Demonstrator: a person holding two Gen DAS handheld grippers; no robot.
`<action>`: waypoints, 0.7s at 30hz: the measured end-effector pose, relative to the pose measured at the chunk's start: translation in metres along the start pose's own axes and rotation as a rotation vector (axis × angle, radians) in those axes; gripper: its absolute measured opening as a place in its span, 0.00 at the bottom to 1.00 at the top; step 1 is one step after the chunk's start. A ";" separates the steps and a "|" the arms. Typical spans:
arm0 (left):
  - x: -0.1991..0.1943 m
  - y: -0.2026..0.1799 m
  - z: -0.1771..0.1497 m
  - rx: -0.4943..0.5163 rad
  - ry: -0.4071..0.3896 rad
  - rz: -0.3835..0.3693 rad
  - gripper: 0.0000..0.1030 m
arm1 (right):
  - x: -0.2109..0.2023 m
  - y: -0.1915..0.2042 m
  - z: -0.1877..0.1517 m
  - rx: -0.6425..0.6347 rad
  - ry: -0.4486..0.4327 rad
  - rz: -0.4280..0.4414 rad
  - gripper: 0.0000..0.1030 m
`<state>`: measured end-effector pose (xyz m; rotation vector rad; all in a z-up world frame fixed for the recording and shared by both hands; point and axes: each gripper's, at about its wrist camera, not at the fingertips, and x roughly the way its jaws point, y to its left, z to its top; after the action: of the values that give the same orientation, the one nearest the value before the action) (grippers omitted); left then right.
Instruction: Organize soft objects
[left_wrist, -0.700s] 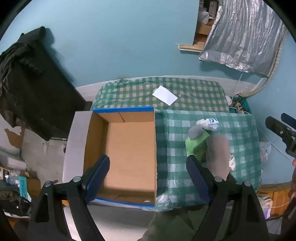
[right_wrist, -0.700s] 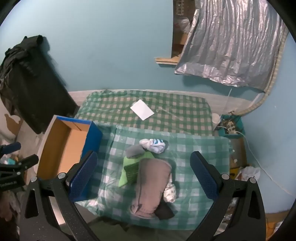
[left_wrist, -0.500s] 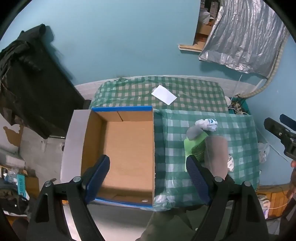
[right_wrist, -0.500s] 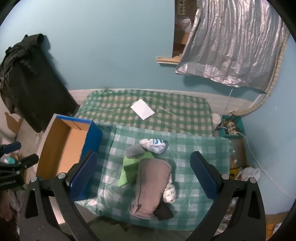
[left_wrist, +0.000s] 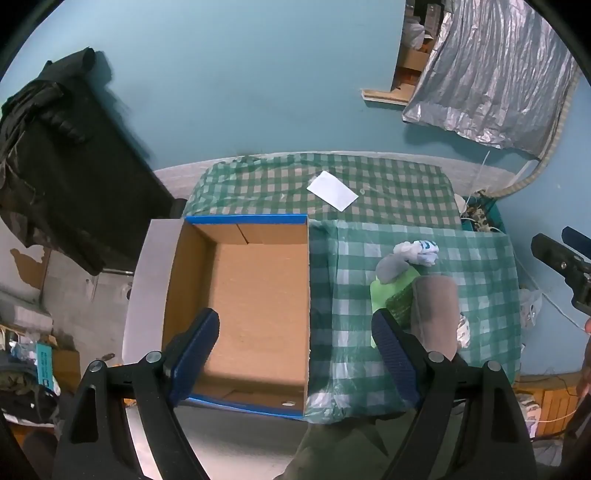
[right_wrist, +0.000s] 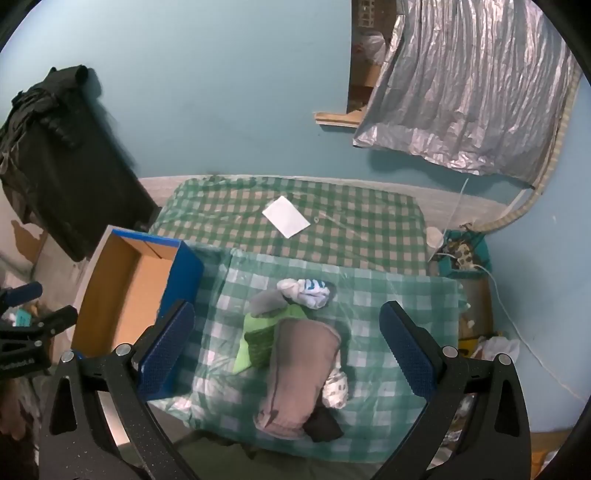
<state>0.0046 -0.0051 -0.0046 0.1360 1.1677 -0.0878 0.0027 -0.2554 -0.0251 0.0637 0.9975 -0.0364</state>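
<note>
Left gripper (left_wrist: 295, 343): raised above the scene and pointing steeply down; its blue-padded fingers (left_wrist: 195, 349) stand wide apart with nothing between them; the left finger hangs over the box, the right one over the left part of the near table

Right gripper (right_wrist: 286, 349): also held high and tilted down; fingers (right_wrist: 404, 352) spread fully apart, gripping nothing; the pile of soft things shows in the gap between them, well below

Cardboard box (left_wrist: 240, 295): open-topped, blue outside and bare brown inside; it stands on the left, touching the left edge of the near table; nothing lies in it

Near table (right_wrist: 406, 306): covered with a green-and-white checked cloth under clear plastic; it carries all the soft things

Soft things: heaped together near the middle of the near table; a rolled grey-brown towel (right_wrist: 303, 373) lies lengthwise, its near end at the table's near edge; a green cloth (right_wrist: 258, 332) is tucked under its left side; a grey sock (right_wrist: 266, 301) lies just beyond the green cloth; a white sock bundle with blue stripes (right_wrist: 306, 291) sits furthest back; a small white patterned sock (right_wrist: 336, 387) touches the towel's right side; a dark item (right_wrist: 325, 428) lies at the towel's near right end

Far table (right_wrist: 351, 225): same checked cloth; a white card (right_wrist: 286, 216) lies on it

Wall (right_wrist: 221, 92): pale blue
</note>
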 end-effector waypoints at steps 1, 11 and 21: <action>0.000 0.001 -0.001 0.000 -0.001 -0.001 0.83 | 0.001 0.000 0.000 0.001 0.000 0.000 0.97; 0.005 -0.006 0.002 0.005 0.011 0.004 0.83 | 0.005 -0.003 -0.001 0.002 0.005 0.003 0.97; 0.005 -0.006 0.002 0.004 0.013 0.002 0.83 | 0.009 -0.005 -0.001 0.004 0.008 0.006 0.97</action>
<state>0.0078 -0.0116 -0.0089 0.1416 1.1800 -0.0876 0.0063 -0.2600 -0.0336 0.0704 1.0049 -0.0329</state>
